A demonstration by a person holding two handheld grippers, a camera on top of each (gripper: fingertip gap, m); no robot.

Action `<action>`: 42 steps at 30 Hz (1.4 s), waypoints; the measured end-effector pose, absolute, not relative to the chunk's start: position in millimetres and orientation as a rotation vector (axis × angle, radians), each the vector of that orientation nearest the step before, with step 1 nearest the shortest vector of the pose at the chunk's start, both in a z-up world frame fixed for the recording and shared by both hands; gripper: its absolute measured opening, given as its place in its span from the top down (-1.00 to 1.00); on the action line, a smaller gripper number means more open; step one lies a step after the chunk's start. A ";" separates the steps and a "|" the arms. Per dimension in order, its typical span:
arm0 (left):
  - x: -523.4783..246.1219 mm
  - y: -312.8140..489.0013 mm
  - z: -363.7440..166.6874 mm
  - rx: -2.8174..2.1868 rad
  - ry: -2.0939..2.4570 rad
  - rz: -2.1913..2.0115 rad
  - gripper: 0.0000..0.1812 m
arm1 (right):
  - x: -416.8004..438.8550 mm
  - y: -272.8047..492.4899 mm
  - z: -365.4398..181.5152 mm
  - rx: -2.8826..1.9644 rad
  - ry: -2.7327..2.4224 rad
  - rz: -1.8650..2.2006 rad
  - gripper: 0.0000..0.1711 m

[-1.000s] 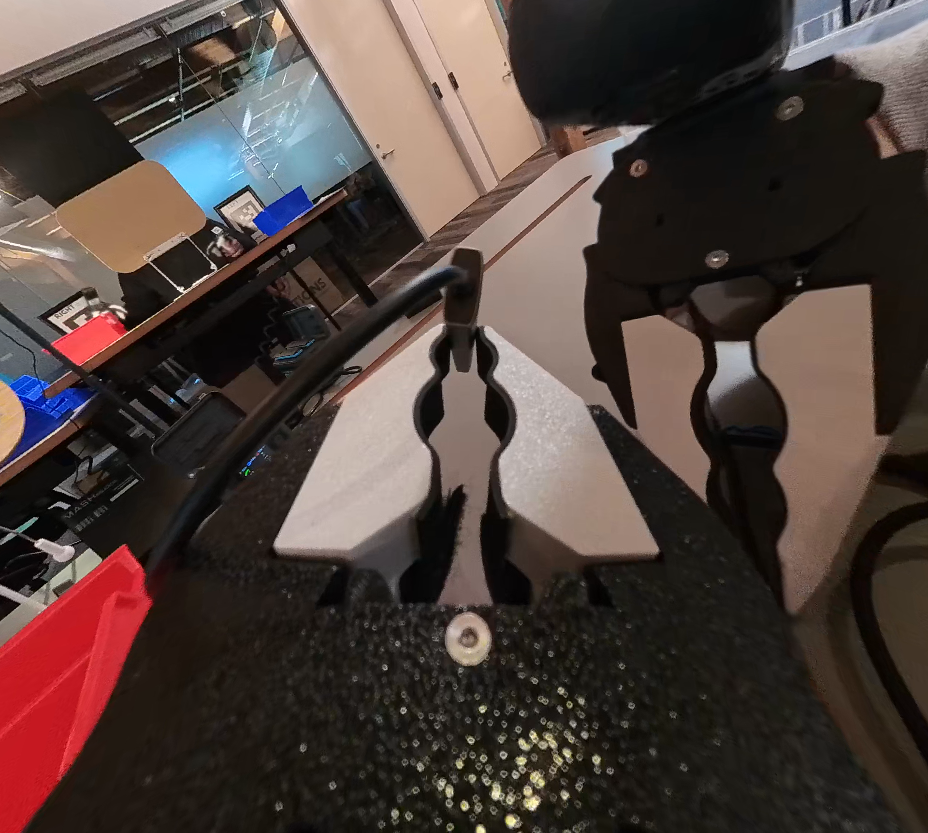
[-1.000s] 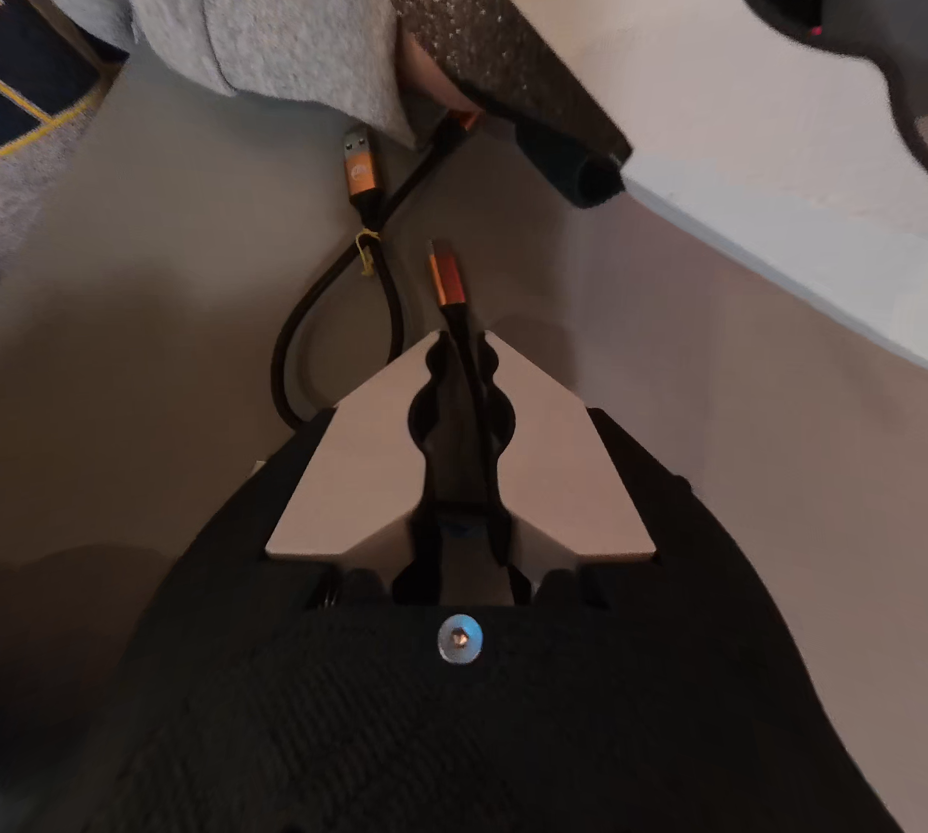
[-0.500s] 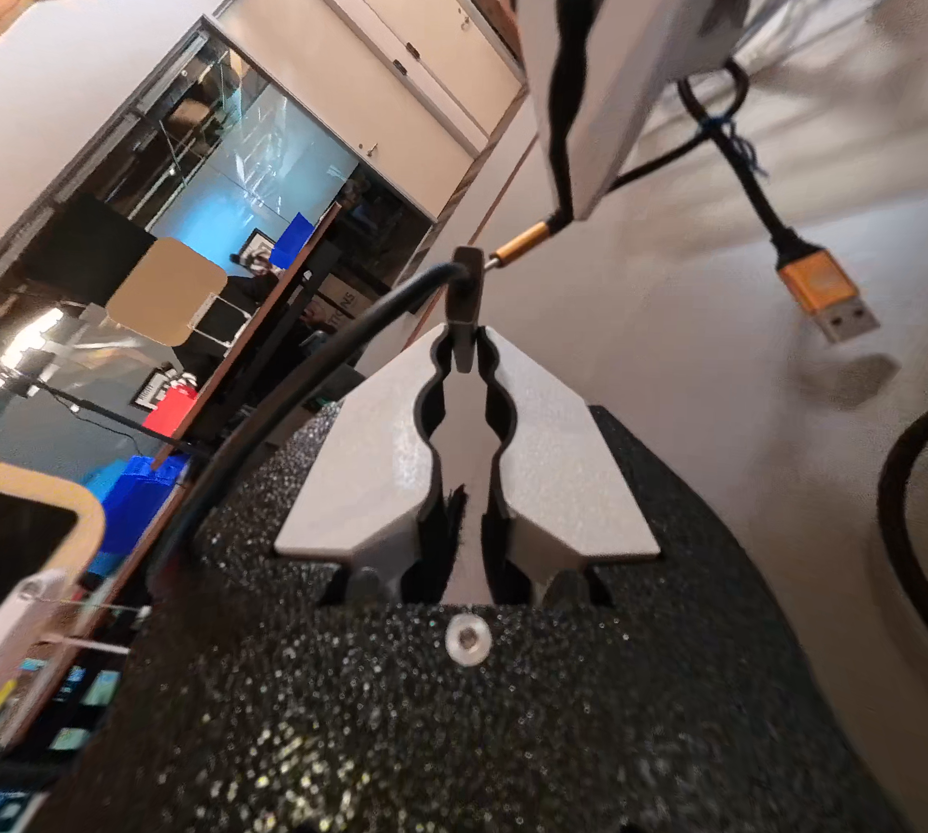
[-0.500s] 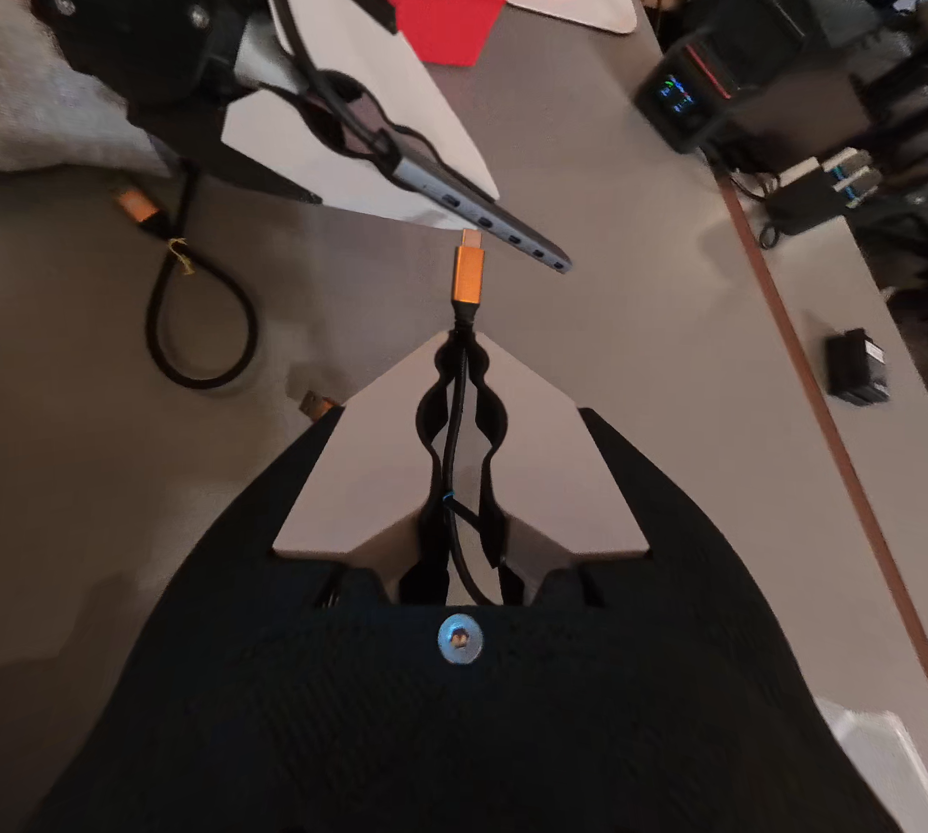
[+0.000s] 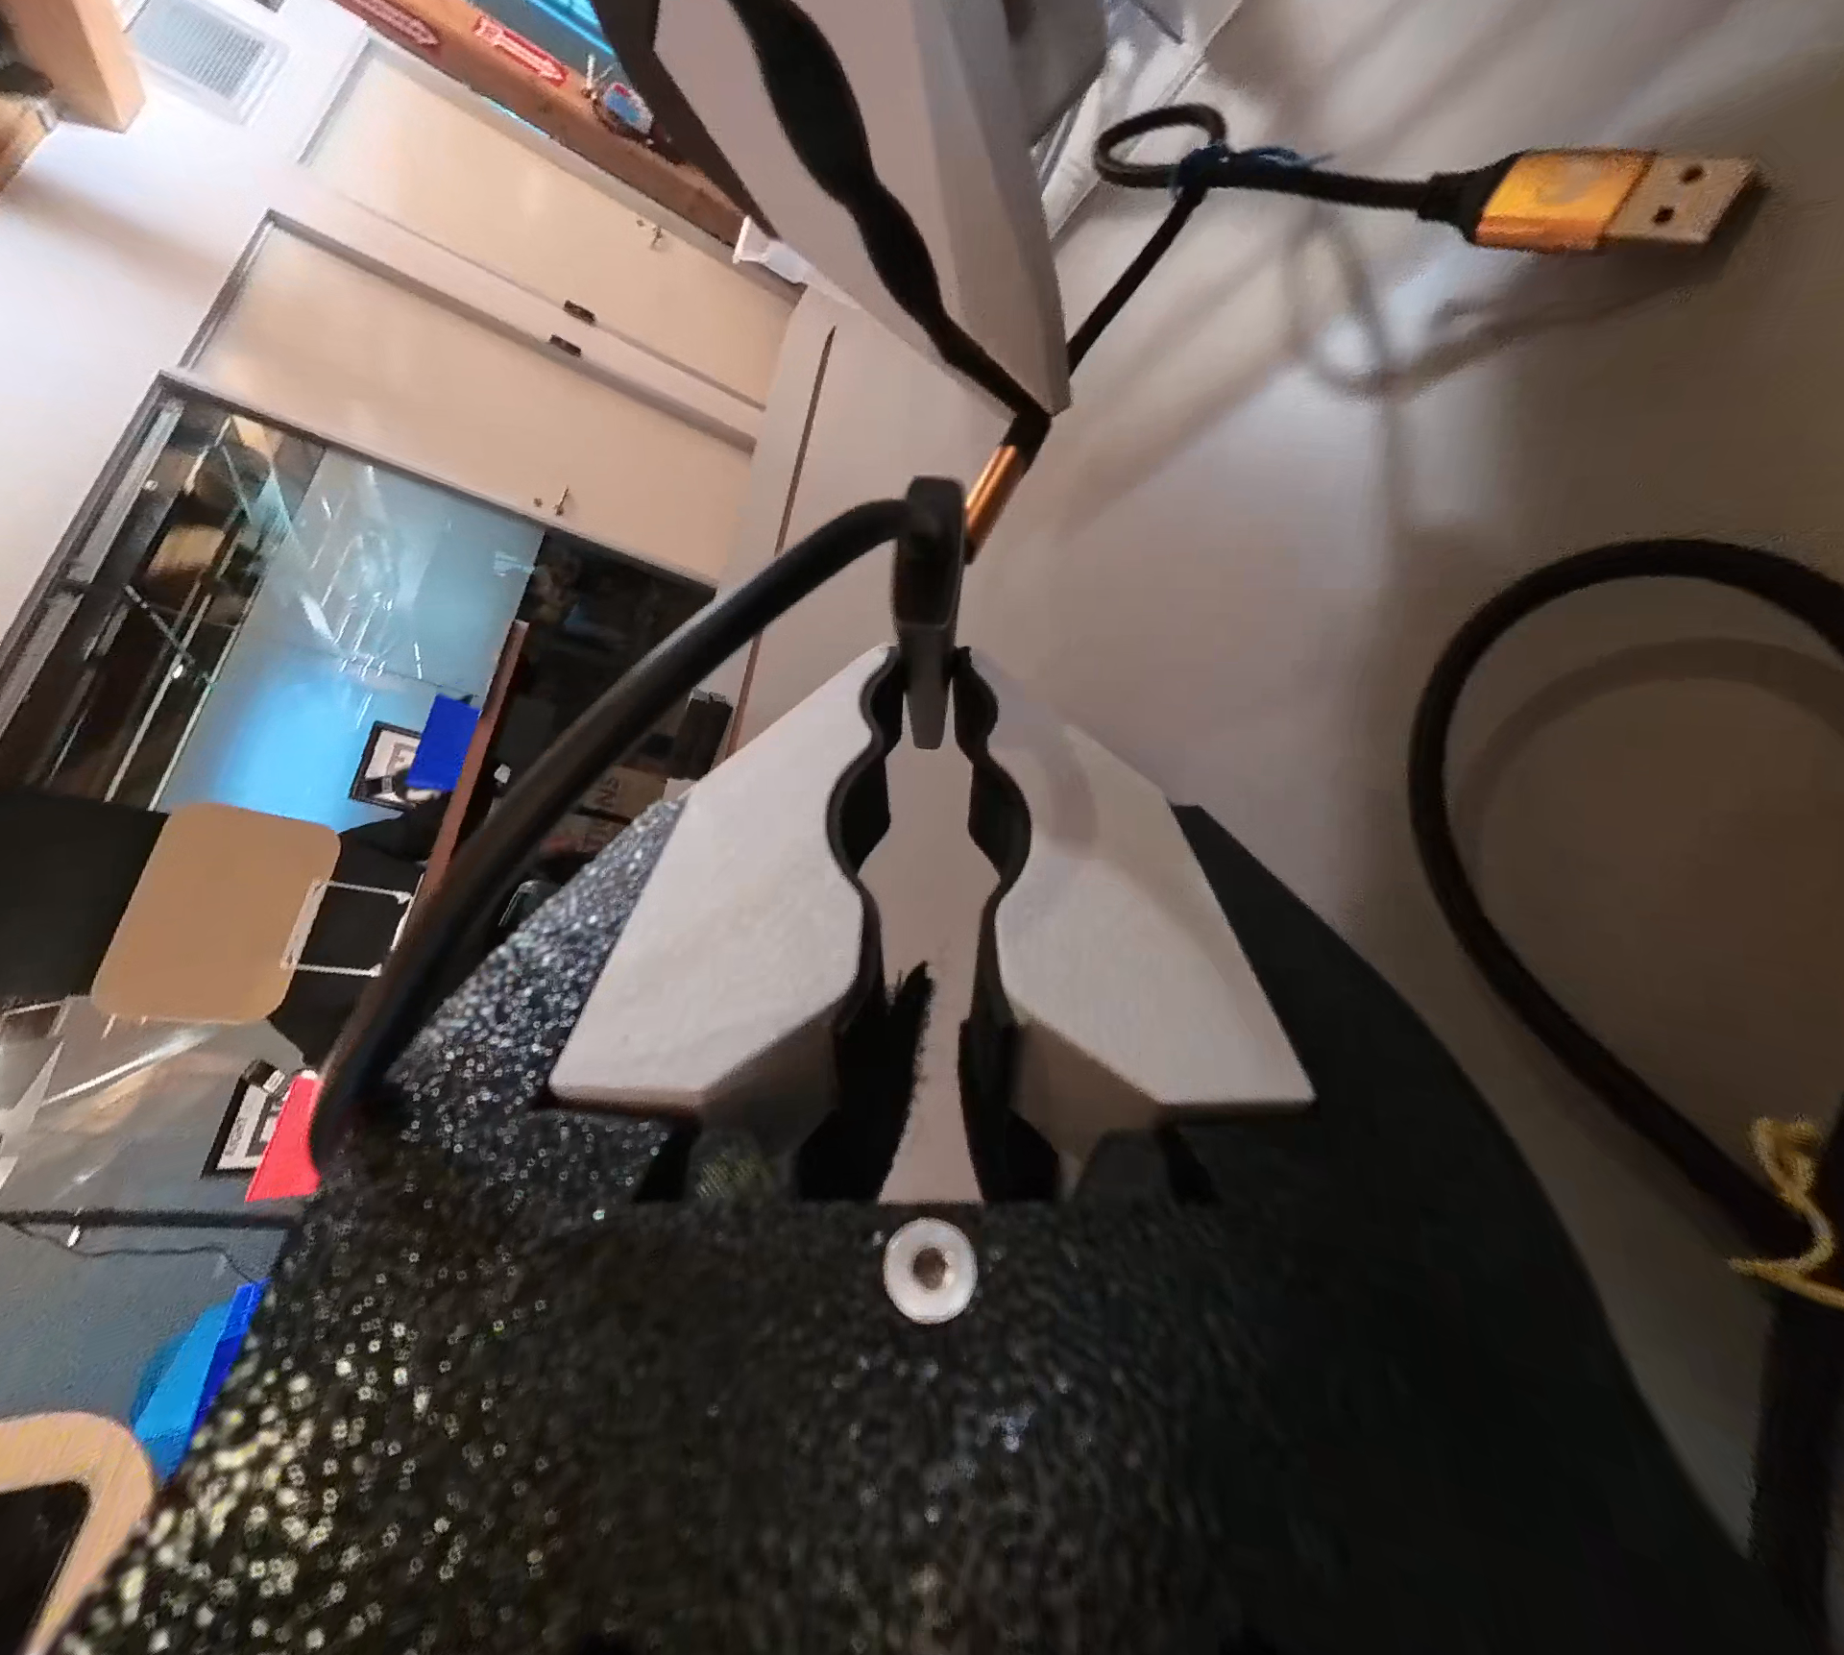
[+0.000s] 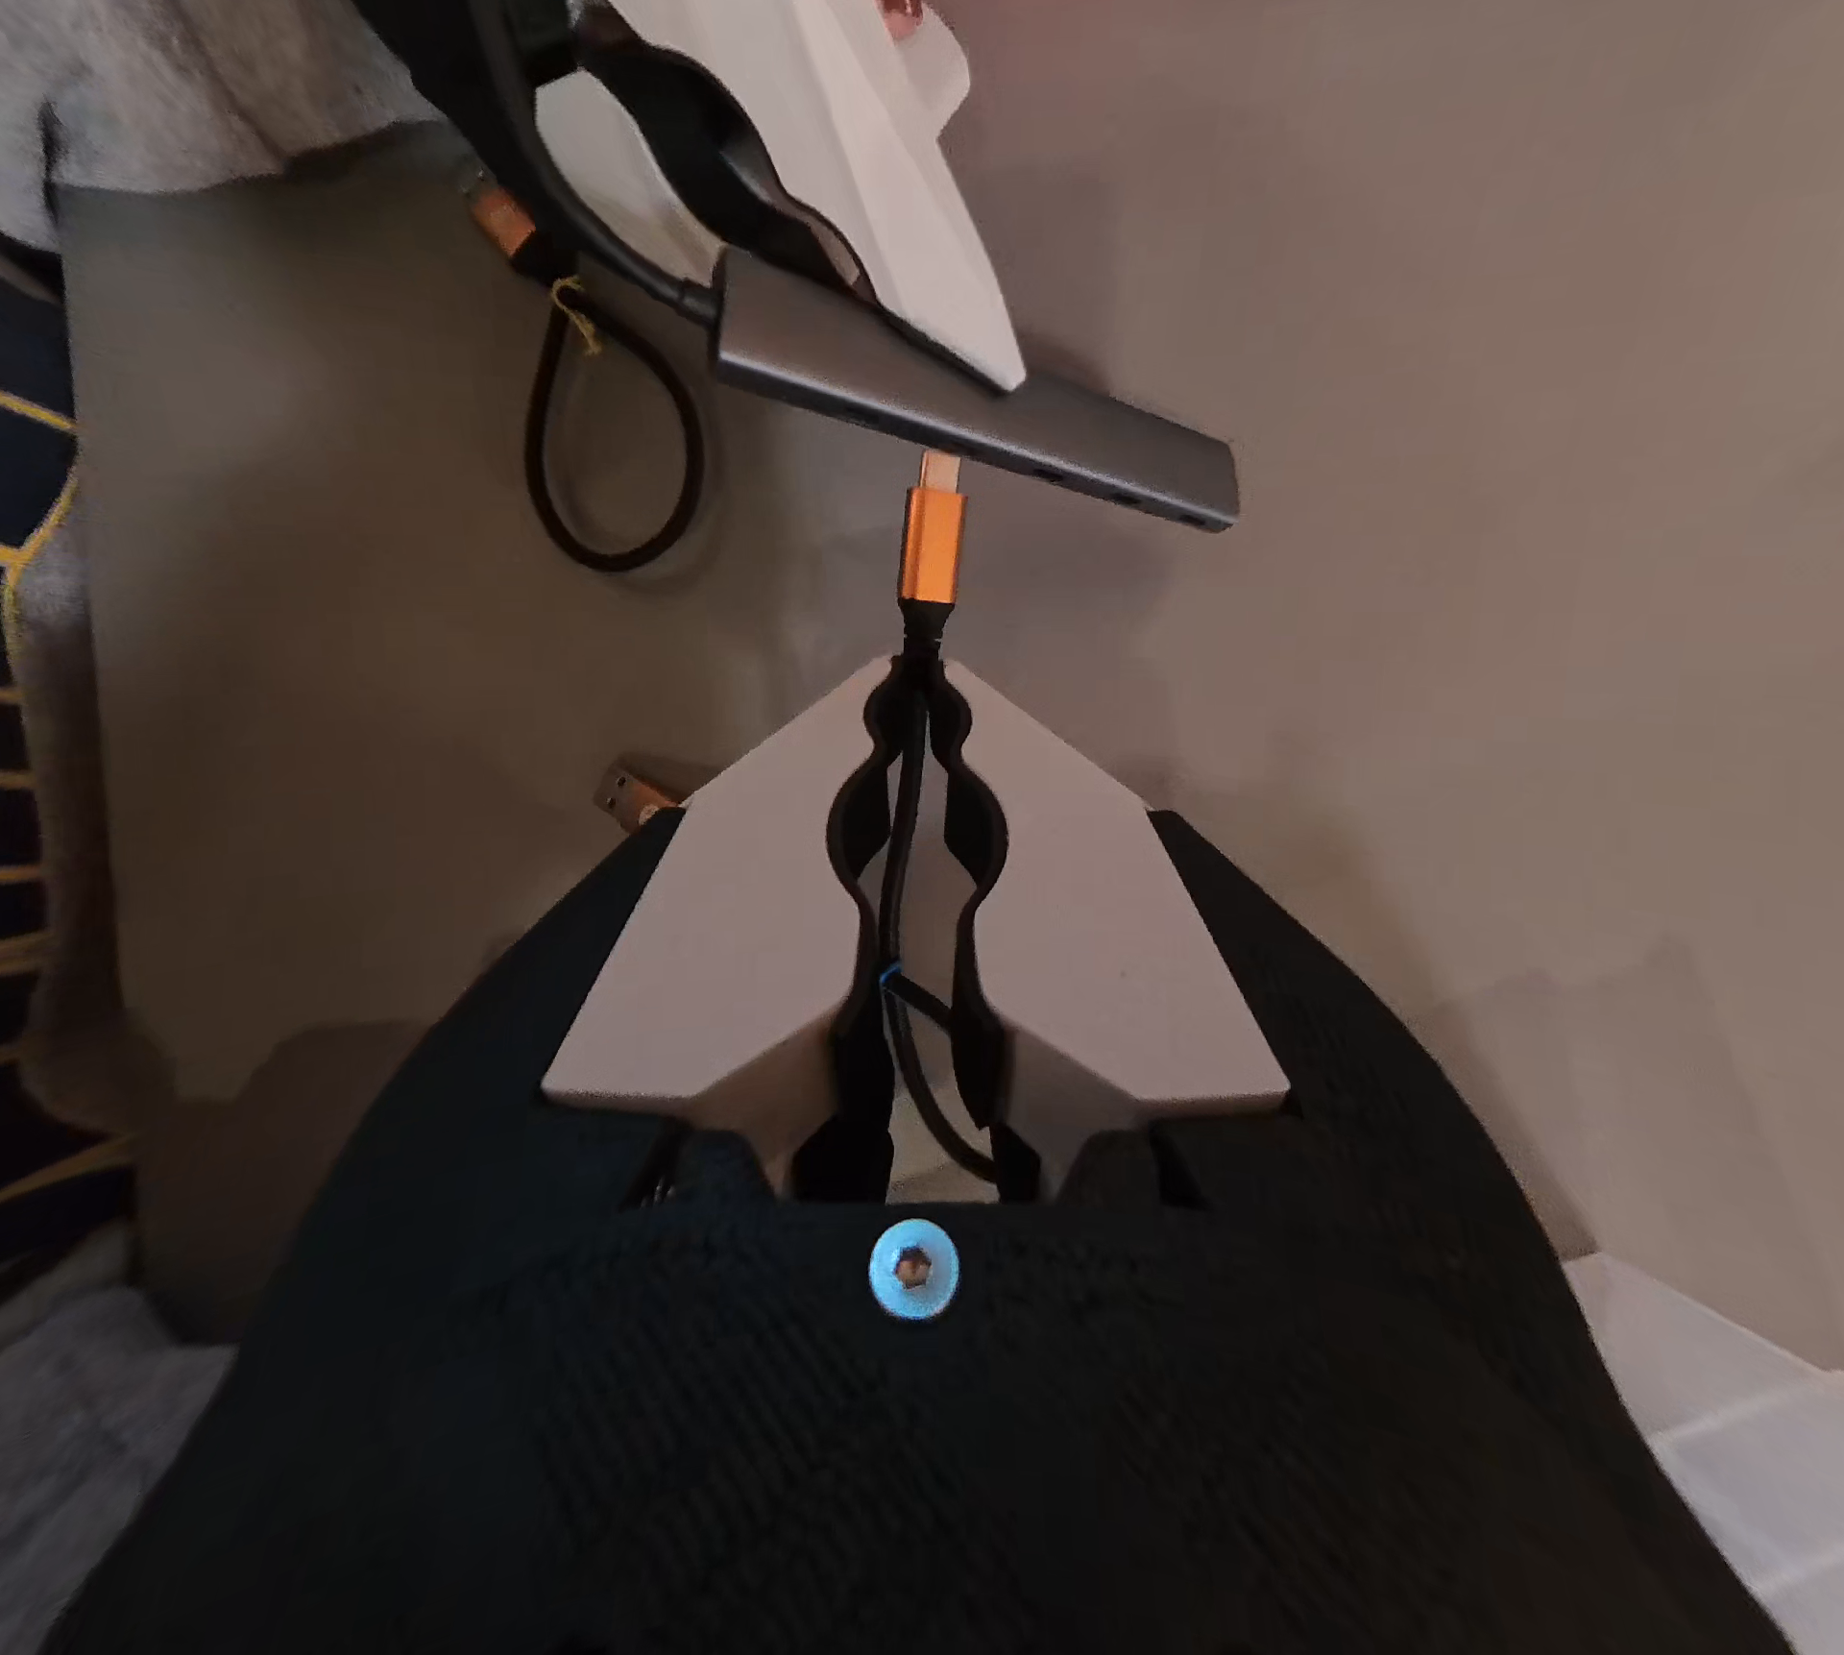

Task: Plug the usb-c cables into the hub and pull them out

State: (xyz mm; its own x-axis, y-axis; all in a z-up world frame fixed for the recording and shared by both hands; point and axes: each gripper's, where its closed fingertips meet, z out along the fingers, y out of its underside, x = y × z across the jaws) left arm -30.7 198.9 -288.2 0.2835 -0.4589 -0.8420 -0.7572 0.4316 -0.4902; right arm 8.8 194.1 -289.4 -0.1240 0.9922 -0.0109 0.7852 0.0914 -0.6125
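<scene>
Left tongs clamp grey hub, held tilted above worktop. Hub's black lead arcs left. Right tongs pinch black usb-c cable just behind orange plug; metal tip touches hub's port edge. Spare looped cable lies on worktop at left. No legible writing on hub or plug.
</scene>
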 end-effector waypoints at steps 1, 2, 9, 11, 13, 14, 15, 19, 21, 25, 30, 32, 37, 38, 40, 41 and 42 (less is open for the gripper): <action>-29.8 198.3 -290.3 -1.197 1.367 0.286 0.92 | 9.8 194.3 -289.9 -1.749 -1.972 0.688 0.98; -28.8 197.6 -292.3 -1.197 1.381 0.288 0.92 | 10.5 194.3 -290.0 -1.752 -1.975 0.695 0.98; -25.0 194.7 -293.7 -1.180 1.410 0.299 0.92 | 14.4 192.1 -295.9 -1.783 -2.004 0.702 0.98; -23.7 193.4 -294.5 -1.174 1.422 0.303 0.92 | 15.0 193.2 -297.5 -1.789 -2.005 0.694 0.98; -22.6 192.2 -295.4 -1.167 1.436 0.313 0.92 | 15.0 193.1 -298.2 -1.790 -2.008 0.691 0.98; -22.3 192.0 -295.3 -1.166 1.438 0.316 0.92 | 15.3 192.8 -298.8 -1.791 -2.012 0.687 0.98; -22.1 191.8 -295.8 -1.168 1.442 0.313 0.92 | 15.4 193.0 -299.6 -1.791 -2.014 0.680 0.98; -22.9 191.4 -300.0 -1.187 1.465 0.320 0.92 | 14.1 193.0 -299.4 -1.777 -2.010 0.674 0.99; -21.9 190.5 -303.4 -1.200 1.482 0.318 0.92 | 13.9 193.6 -300.4 -1.775 -2.003 0.669 0.98; -21.6 191.3 -308.0 -1.238 1.491 0.328 0.92 | 13.6 196.4 -309.9 -1.775 -1.995 0.637 0.98; -21.6 193.0 -307.8 -1.265 1.476 0.344 0.92 | 12.9 200.1 -311.2 -1.750 -1.973 0.630 0.99; -21.5 192.9 -308.3 -1.263 1.486 0.362 0.92 | 12.8 200.1 -312.2 -1.745 -1.973 0.635 0.99; -23.0 194.2 -309.3 -1.281 1.486 0.378 0.92 | 11.5 198.2 -313.3 -1.730 -1.985 0.622 0.99; -24.0 195.4 -310.2 -1.285 1.489 0.398 0.92 | 10.9 197.3 -312.0 -1.724 -1.985 0.625 0.99; -24.7 196.7 -311.3 -1.276 1.505 0.451 0.92 | 10.6 197.8 -310.5 -1.720 -1.980 0.619 1.00; -24.2 196.8 -311.4 -1.278 1.506 0.460 0.92 | 10.9 198.2 -310.4 -1.721 -1.978 0.612 1.00; -23.9 197.1 -311.3 -1.282 1.504 0.462 0.92 | 10.7 198.9 -310.5 -1.718 -1.977 0.604 1.00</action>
State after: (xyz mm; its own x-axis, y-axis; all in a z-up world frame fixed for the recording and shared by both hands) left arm -23.9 197.1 -311.3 0.1329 -0.4713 -0.8719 -0.8795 0.3495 -0.3230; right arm 10.7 198.9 -310.5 -0.1231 0.9912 0.0497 0.7944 0.1284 -0.5936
